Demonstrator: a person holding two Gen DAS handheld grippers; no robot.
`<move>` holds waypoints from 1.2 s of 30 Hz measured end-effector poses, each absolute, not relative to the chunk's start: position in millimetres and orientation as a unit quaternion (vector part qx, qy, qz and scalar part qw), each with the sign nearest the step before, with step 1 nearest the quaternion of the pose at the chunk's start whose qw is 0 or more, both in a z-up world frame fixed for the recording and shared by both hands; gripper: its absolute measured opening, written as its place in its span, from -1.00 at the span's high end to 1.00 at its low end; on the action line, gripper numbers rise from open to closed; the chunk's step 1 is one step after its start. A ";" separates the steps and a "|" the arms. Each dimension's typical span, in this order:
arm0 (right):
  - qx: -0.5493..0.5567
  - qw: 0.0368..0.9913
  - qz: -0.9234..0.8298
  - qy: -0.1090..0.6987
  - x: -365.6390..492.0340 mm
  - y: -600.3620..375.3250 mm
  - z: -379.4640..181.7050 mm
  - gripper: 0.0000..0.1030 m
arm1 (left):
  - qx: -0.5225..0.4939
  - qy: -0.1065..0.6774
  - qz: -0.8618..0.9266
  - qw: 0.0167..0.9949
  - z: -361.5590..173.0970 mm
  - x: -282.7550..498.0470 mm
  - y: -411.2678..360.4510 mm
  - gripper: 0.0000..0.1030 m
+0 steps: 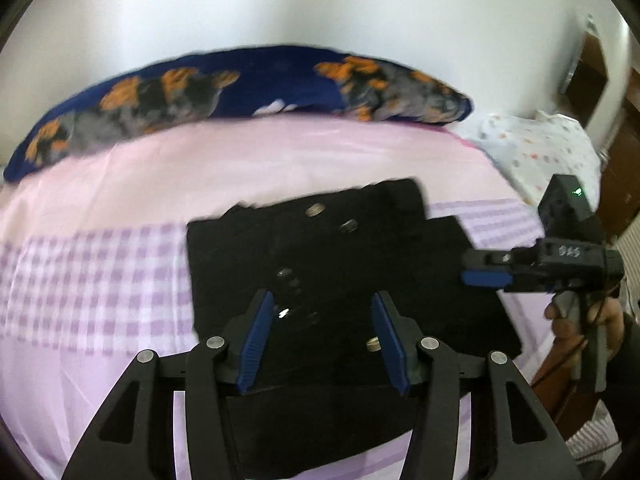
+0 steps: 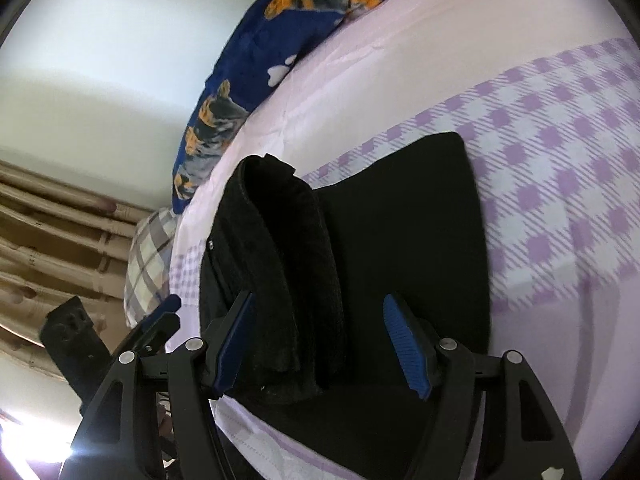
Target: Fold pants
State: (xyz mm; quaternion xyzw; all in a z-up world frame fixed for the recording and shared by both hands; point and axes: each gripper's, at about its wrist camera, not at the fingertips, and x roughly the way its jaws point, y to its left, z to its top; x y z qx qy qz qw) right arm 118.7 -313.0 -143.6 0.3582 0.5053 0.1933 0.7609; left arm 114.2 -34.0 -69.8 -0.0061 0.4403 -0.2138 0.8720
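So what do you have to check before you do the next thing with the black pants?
1. Left gripper open, nothing pinched: ok.
2. Right gripper open over the pants' edge, pads not pressing: ok.
3. Black pants folded into a compact stack on the bed: ok.
4. Layers lined up: not ok, one edge sticks out at the far right corner.
5. Blue dog-print blanket clear of the pants: ok.
6. Fold finished underneath: cannot tell.
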 end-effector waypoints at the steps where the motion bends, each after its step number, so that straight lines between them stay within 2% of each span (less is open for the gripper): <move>1: 0.356 0.758 0.203 0.508 123.9 -310.8 -145.1 -0.24 | -0.008 0.449 -0.210 0.869 -77.1 115.6 -31.4 -0.02; 11: 0.327 0.747 0.254 0.520 154.0 -293.2 -151.5 -0.23 | 0.013 0.486 -0.239 0.841 -113.8 105.0 -49.6 -0.02; 14: 0.332 0.739 0.268 0.522 160.6 -288.5 -154.7 -0.06 | -0.005 0.490 -0.244 0.837 -114.2 109.1 -45.5 -0.02; 16: 0.330 0.734 0.274 0.527 164.9 -283.3 -157.2 0.13 | -0.017 0.489 -0.247 0.836 -113.5 110.9 -41.7 -0.02; 22: 0.356 0.714 0.277 0.535 170.4 -282.6 -169.3 0.41 | -0.036 0.488 -0.247 0.837 -112.2 113.3 -36.1 -0.06; 36: 0.342 0.723 0.248 0.546 170.0 -274.9 -165.1 0.42 | -0.007 0.485 -0.228 0.844 -106.4 112.4 -41.7 -0.06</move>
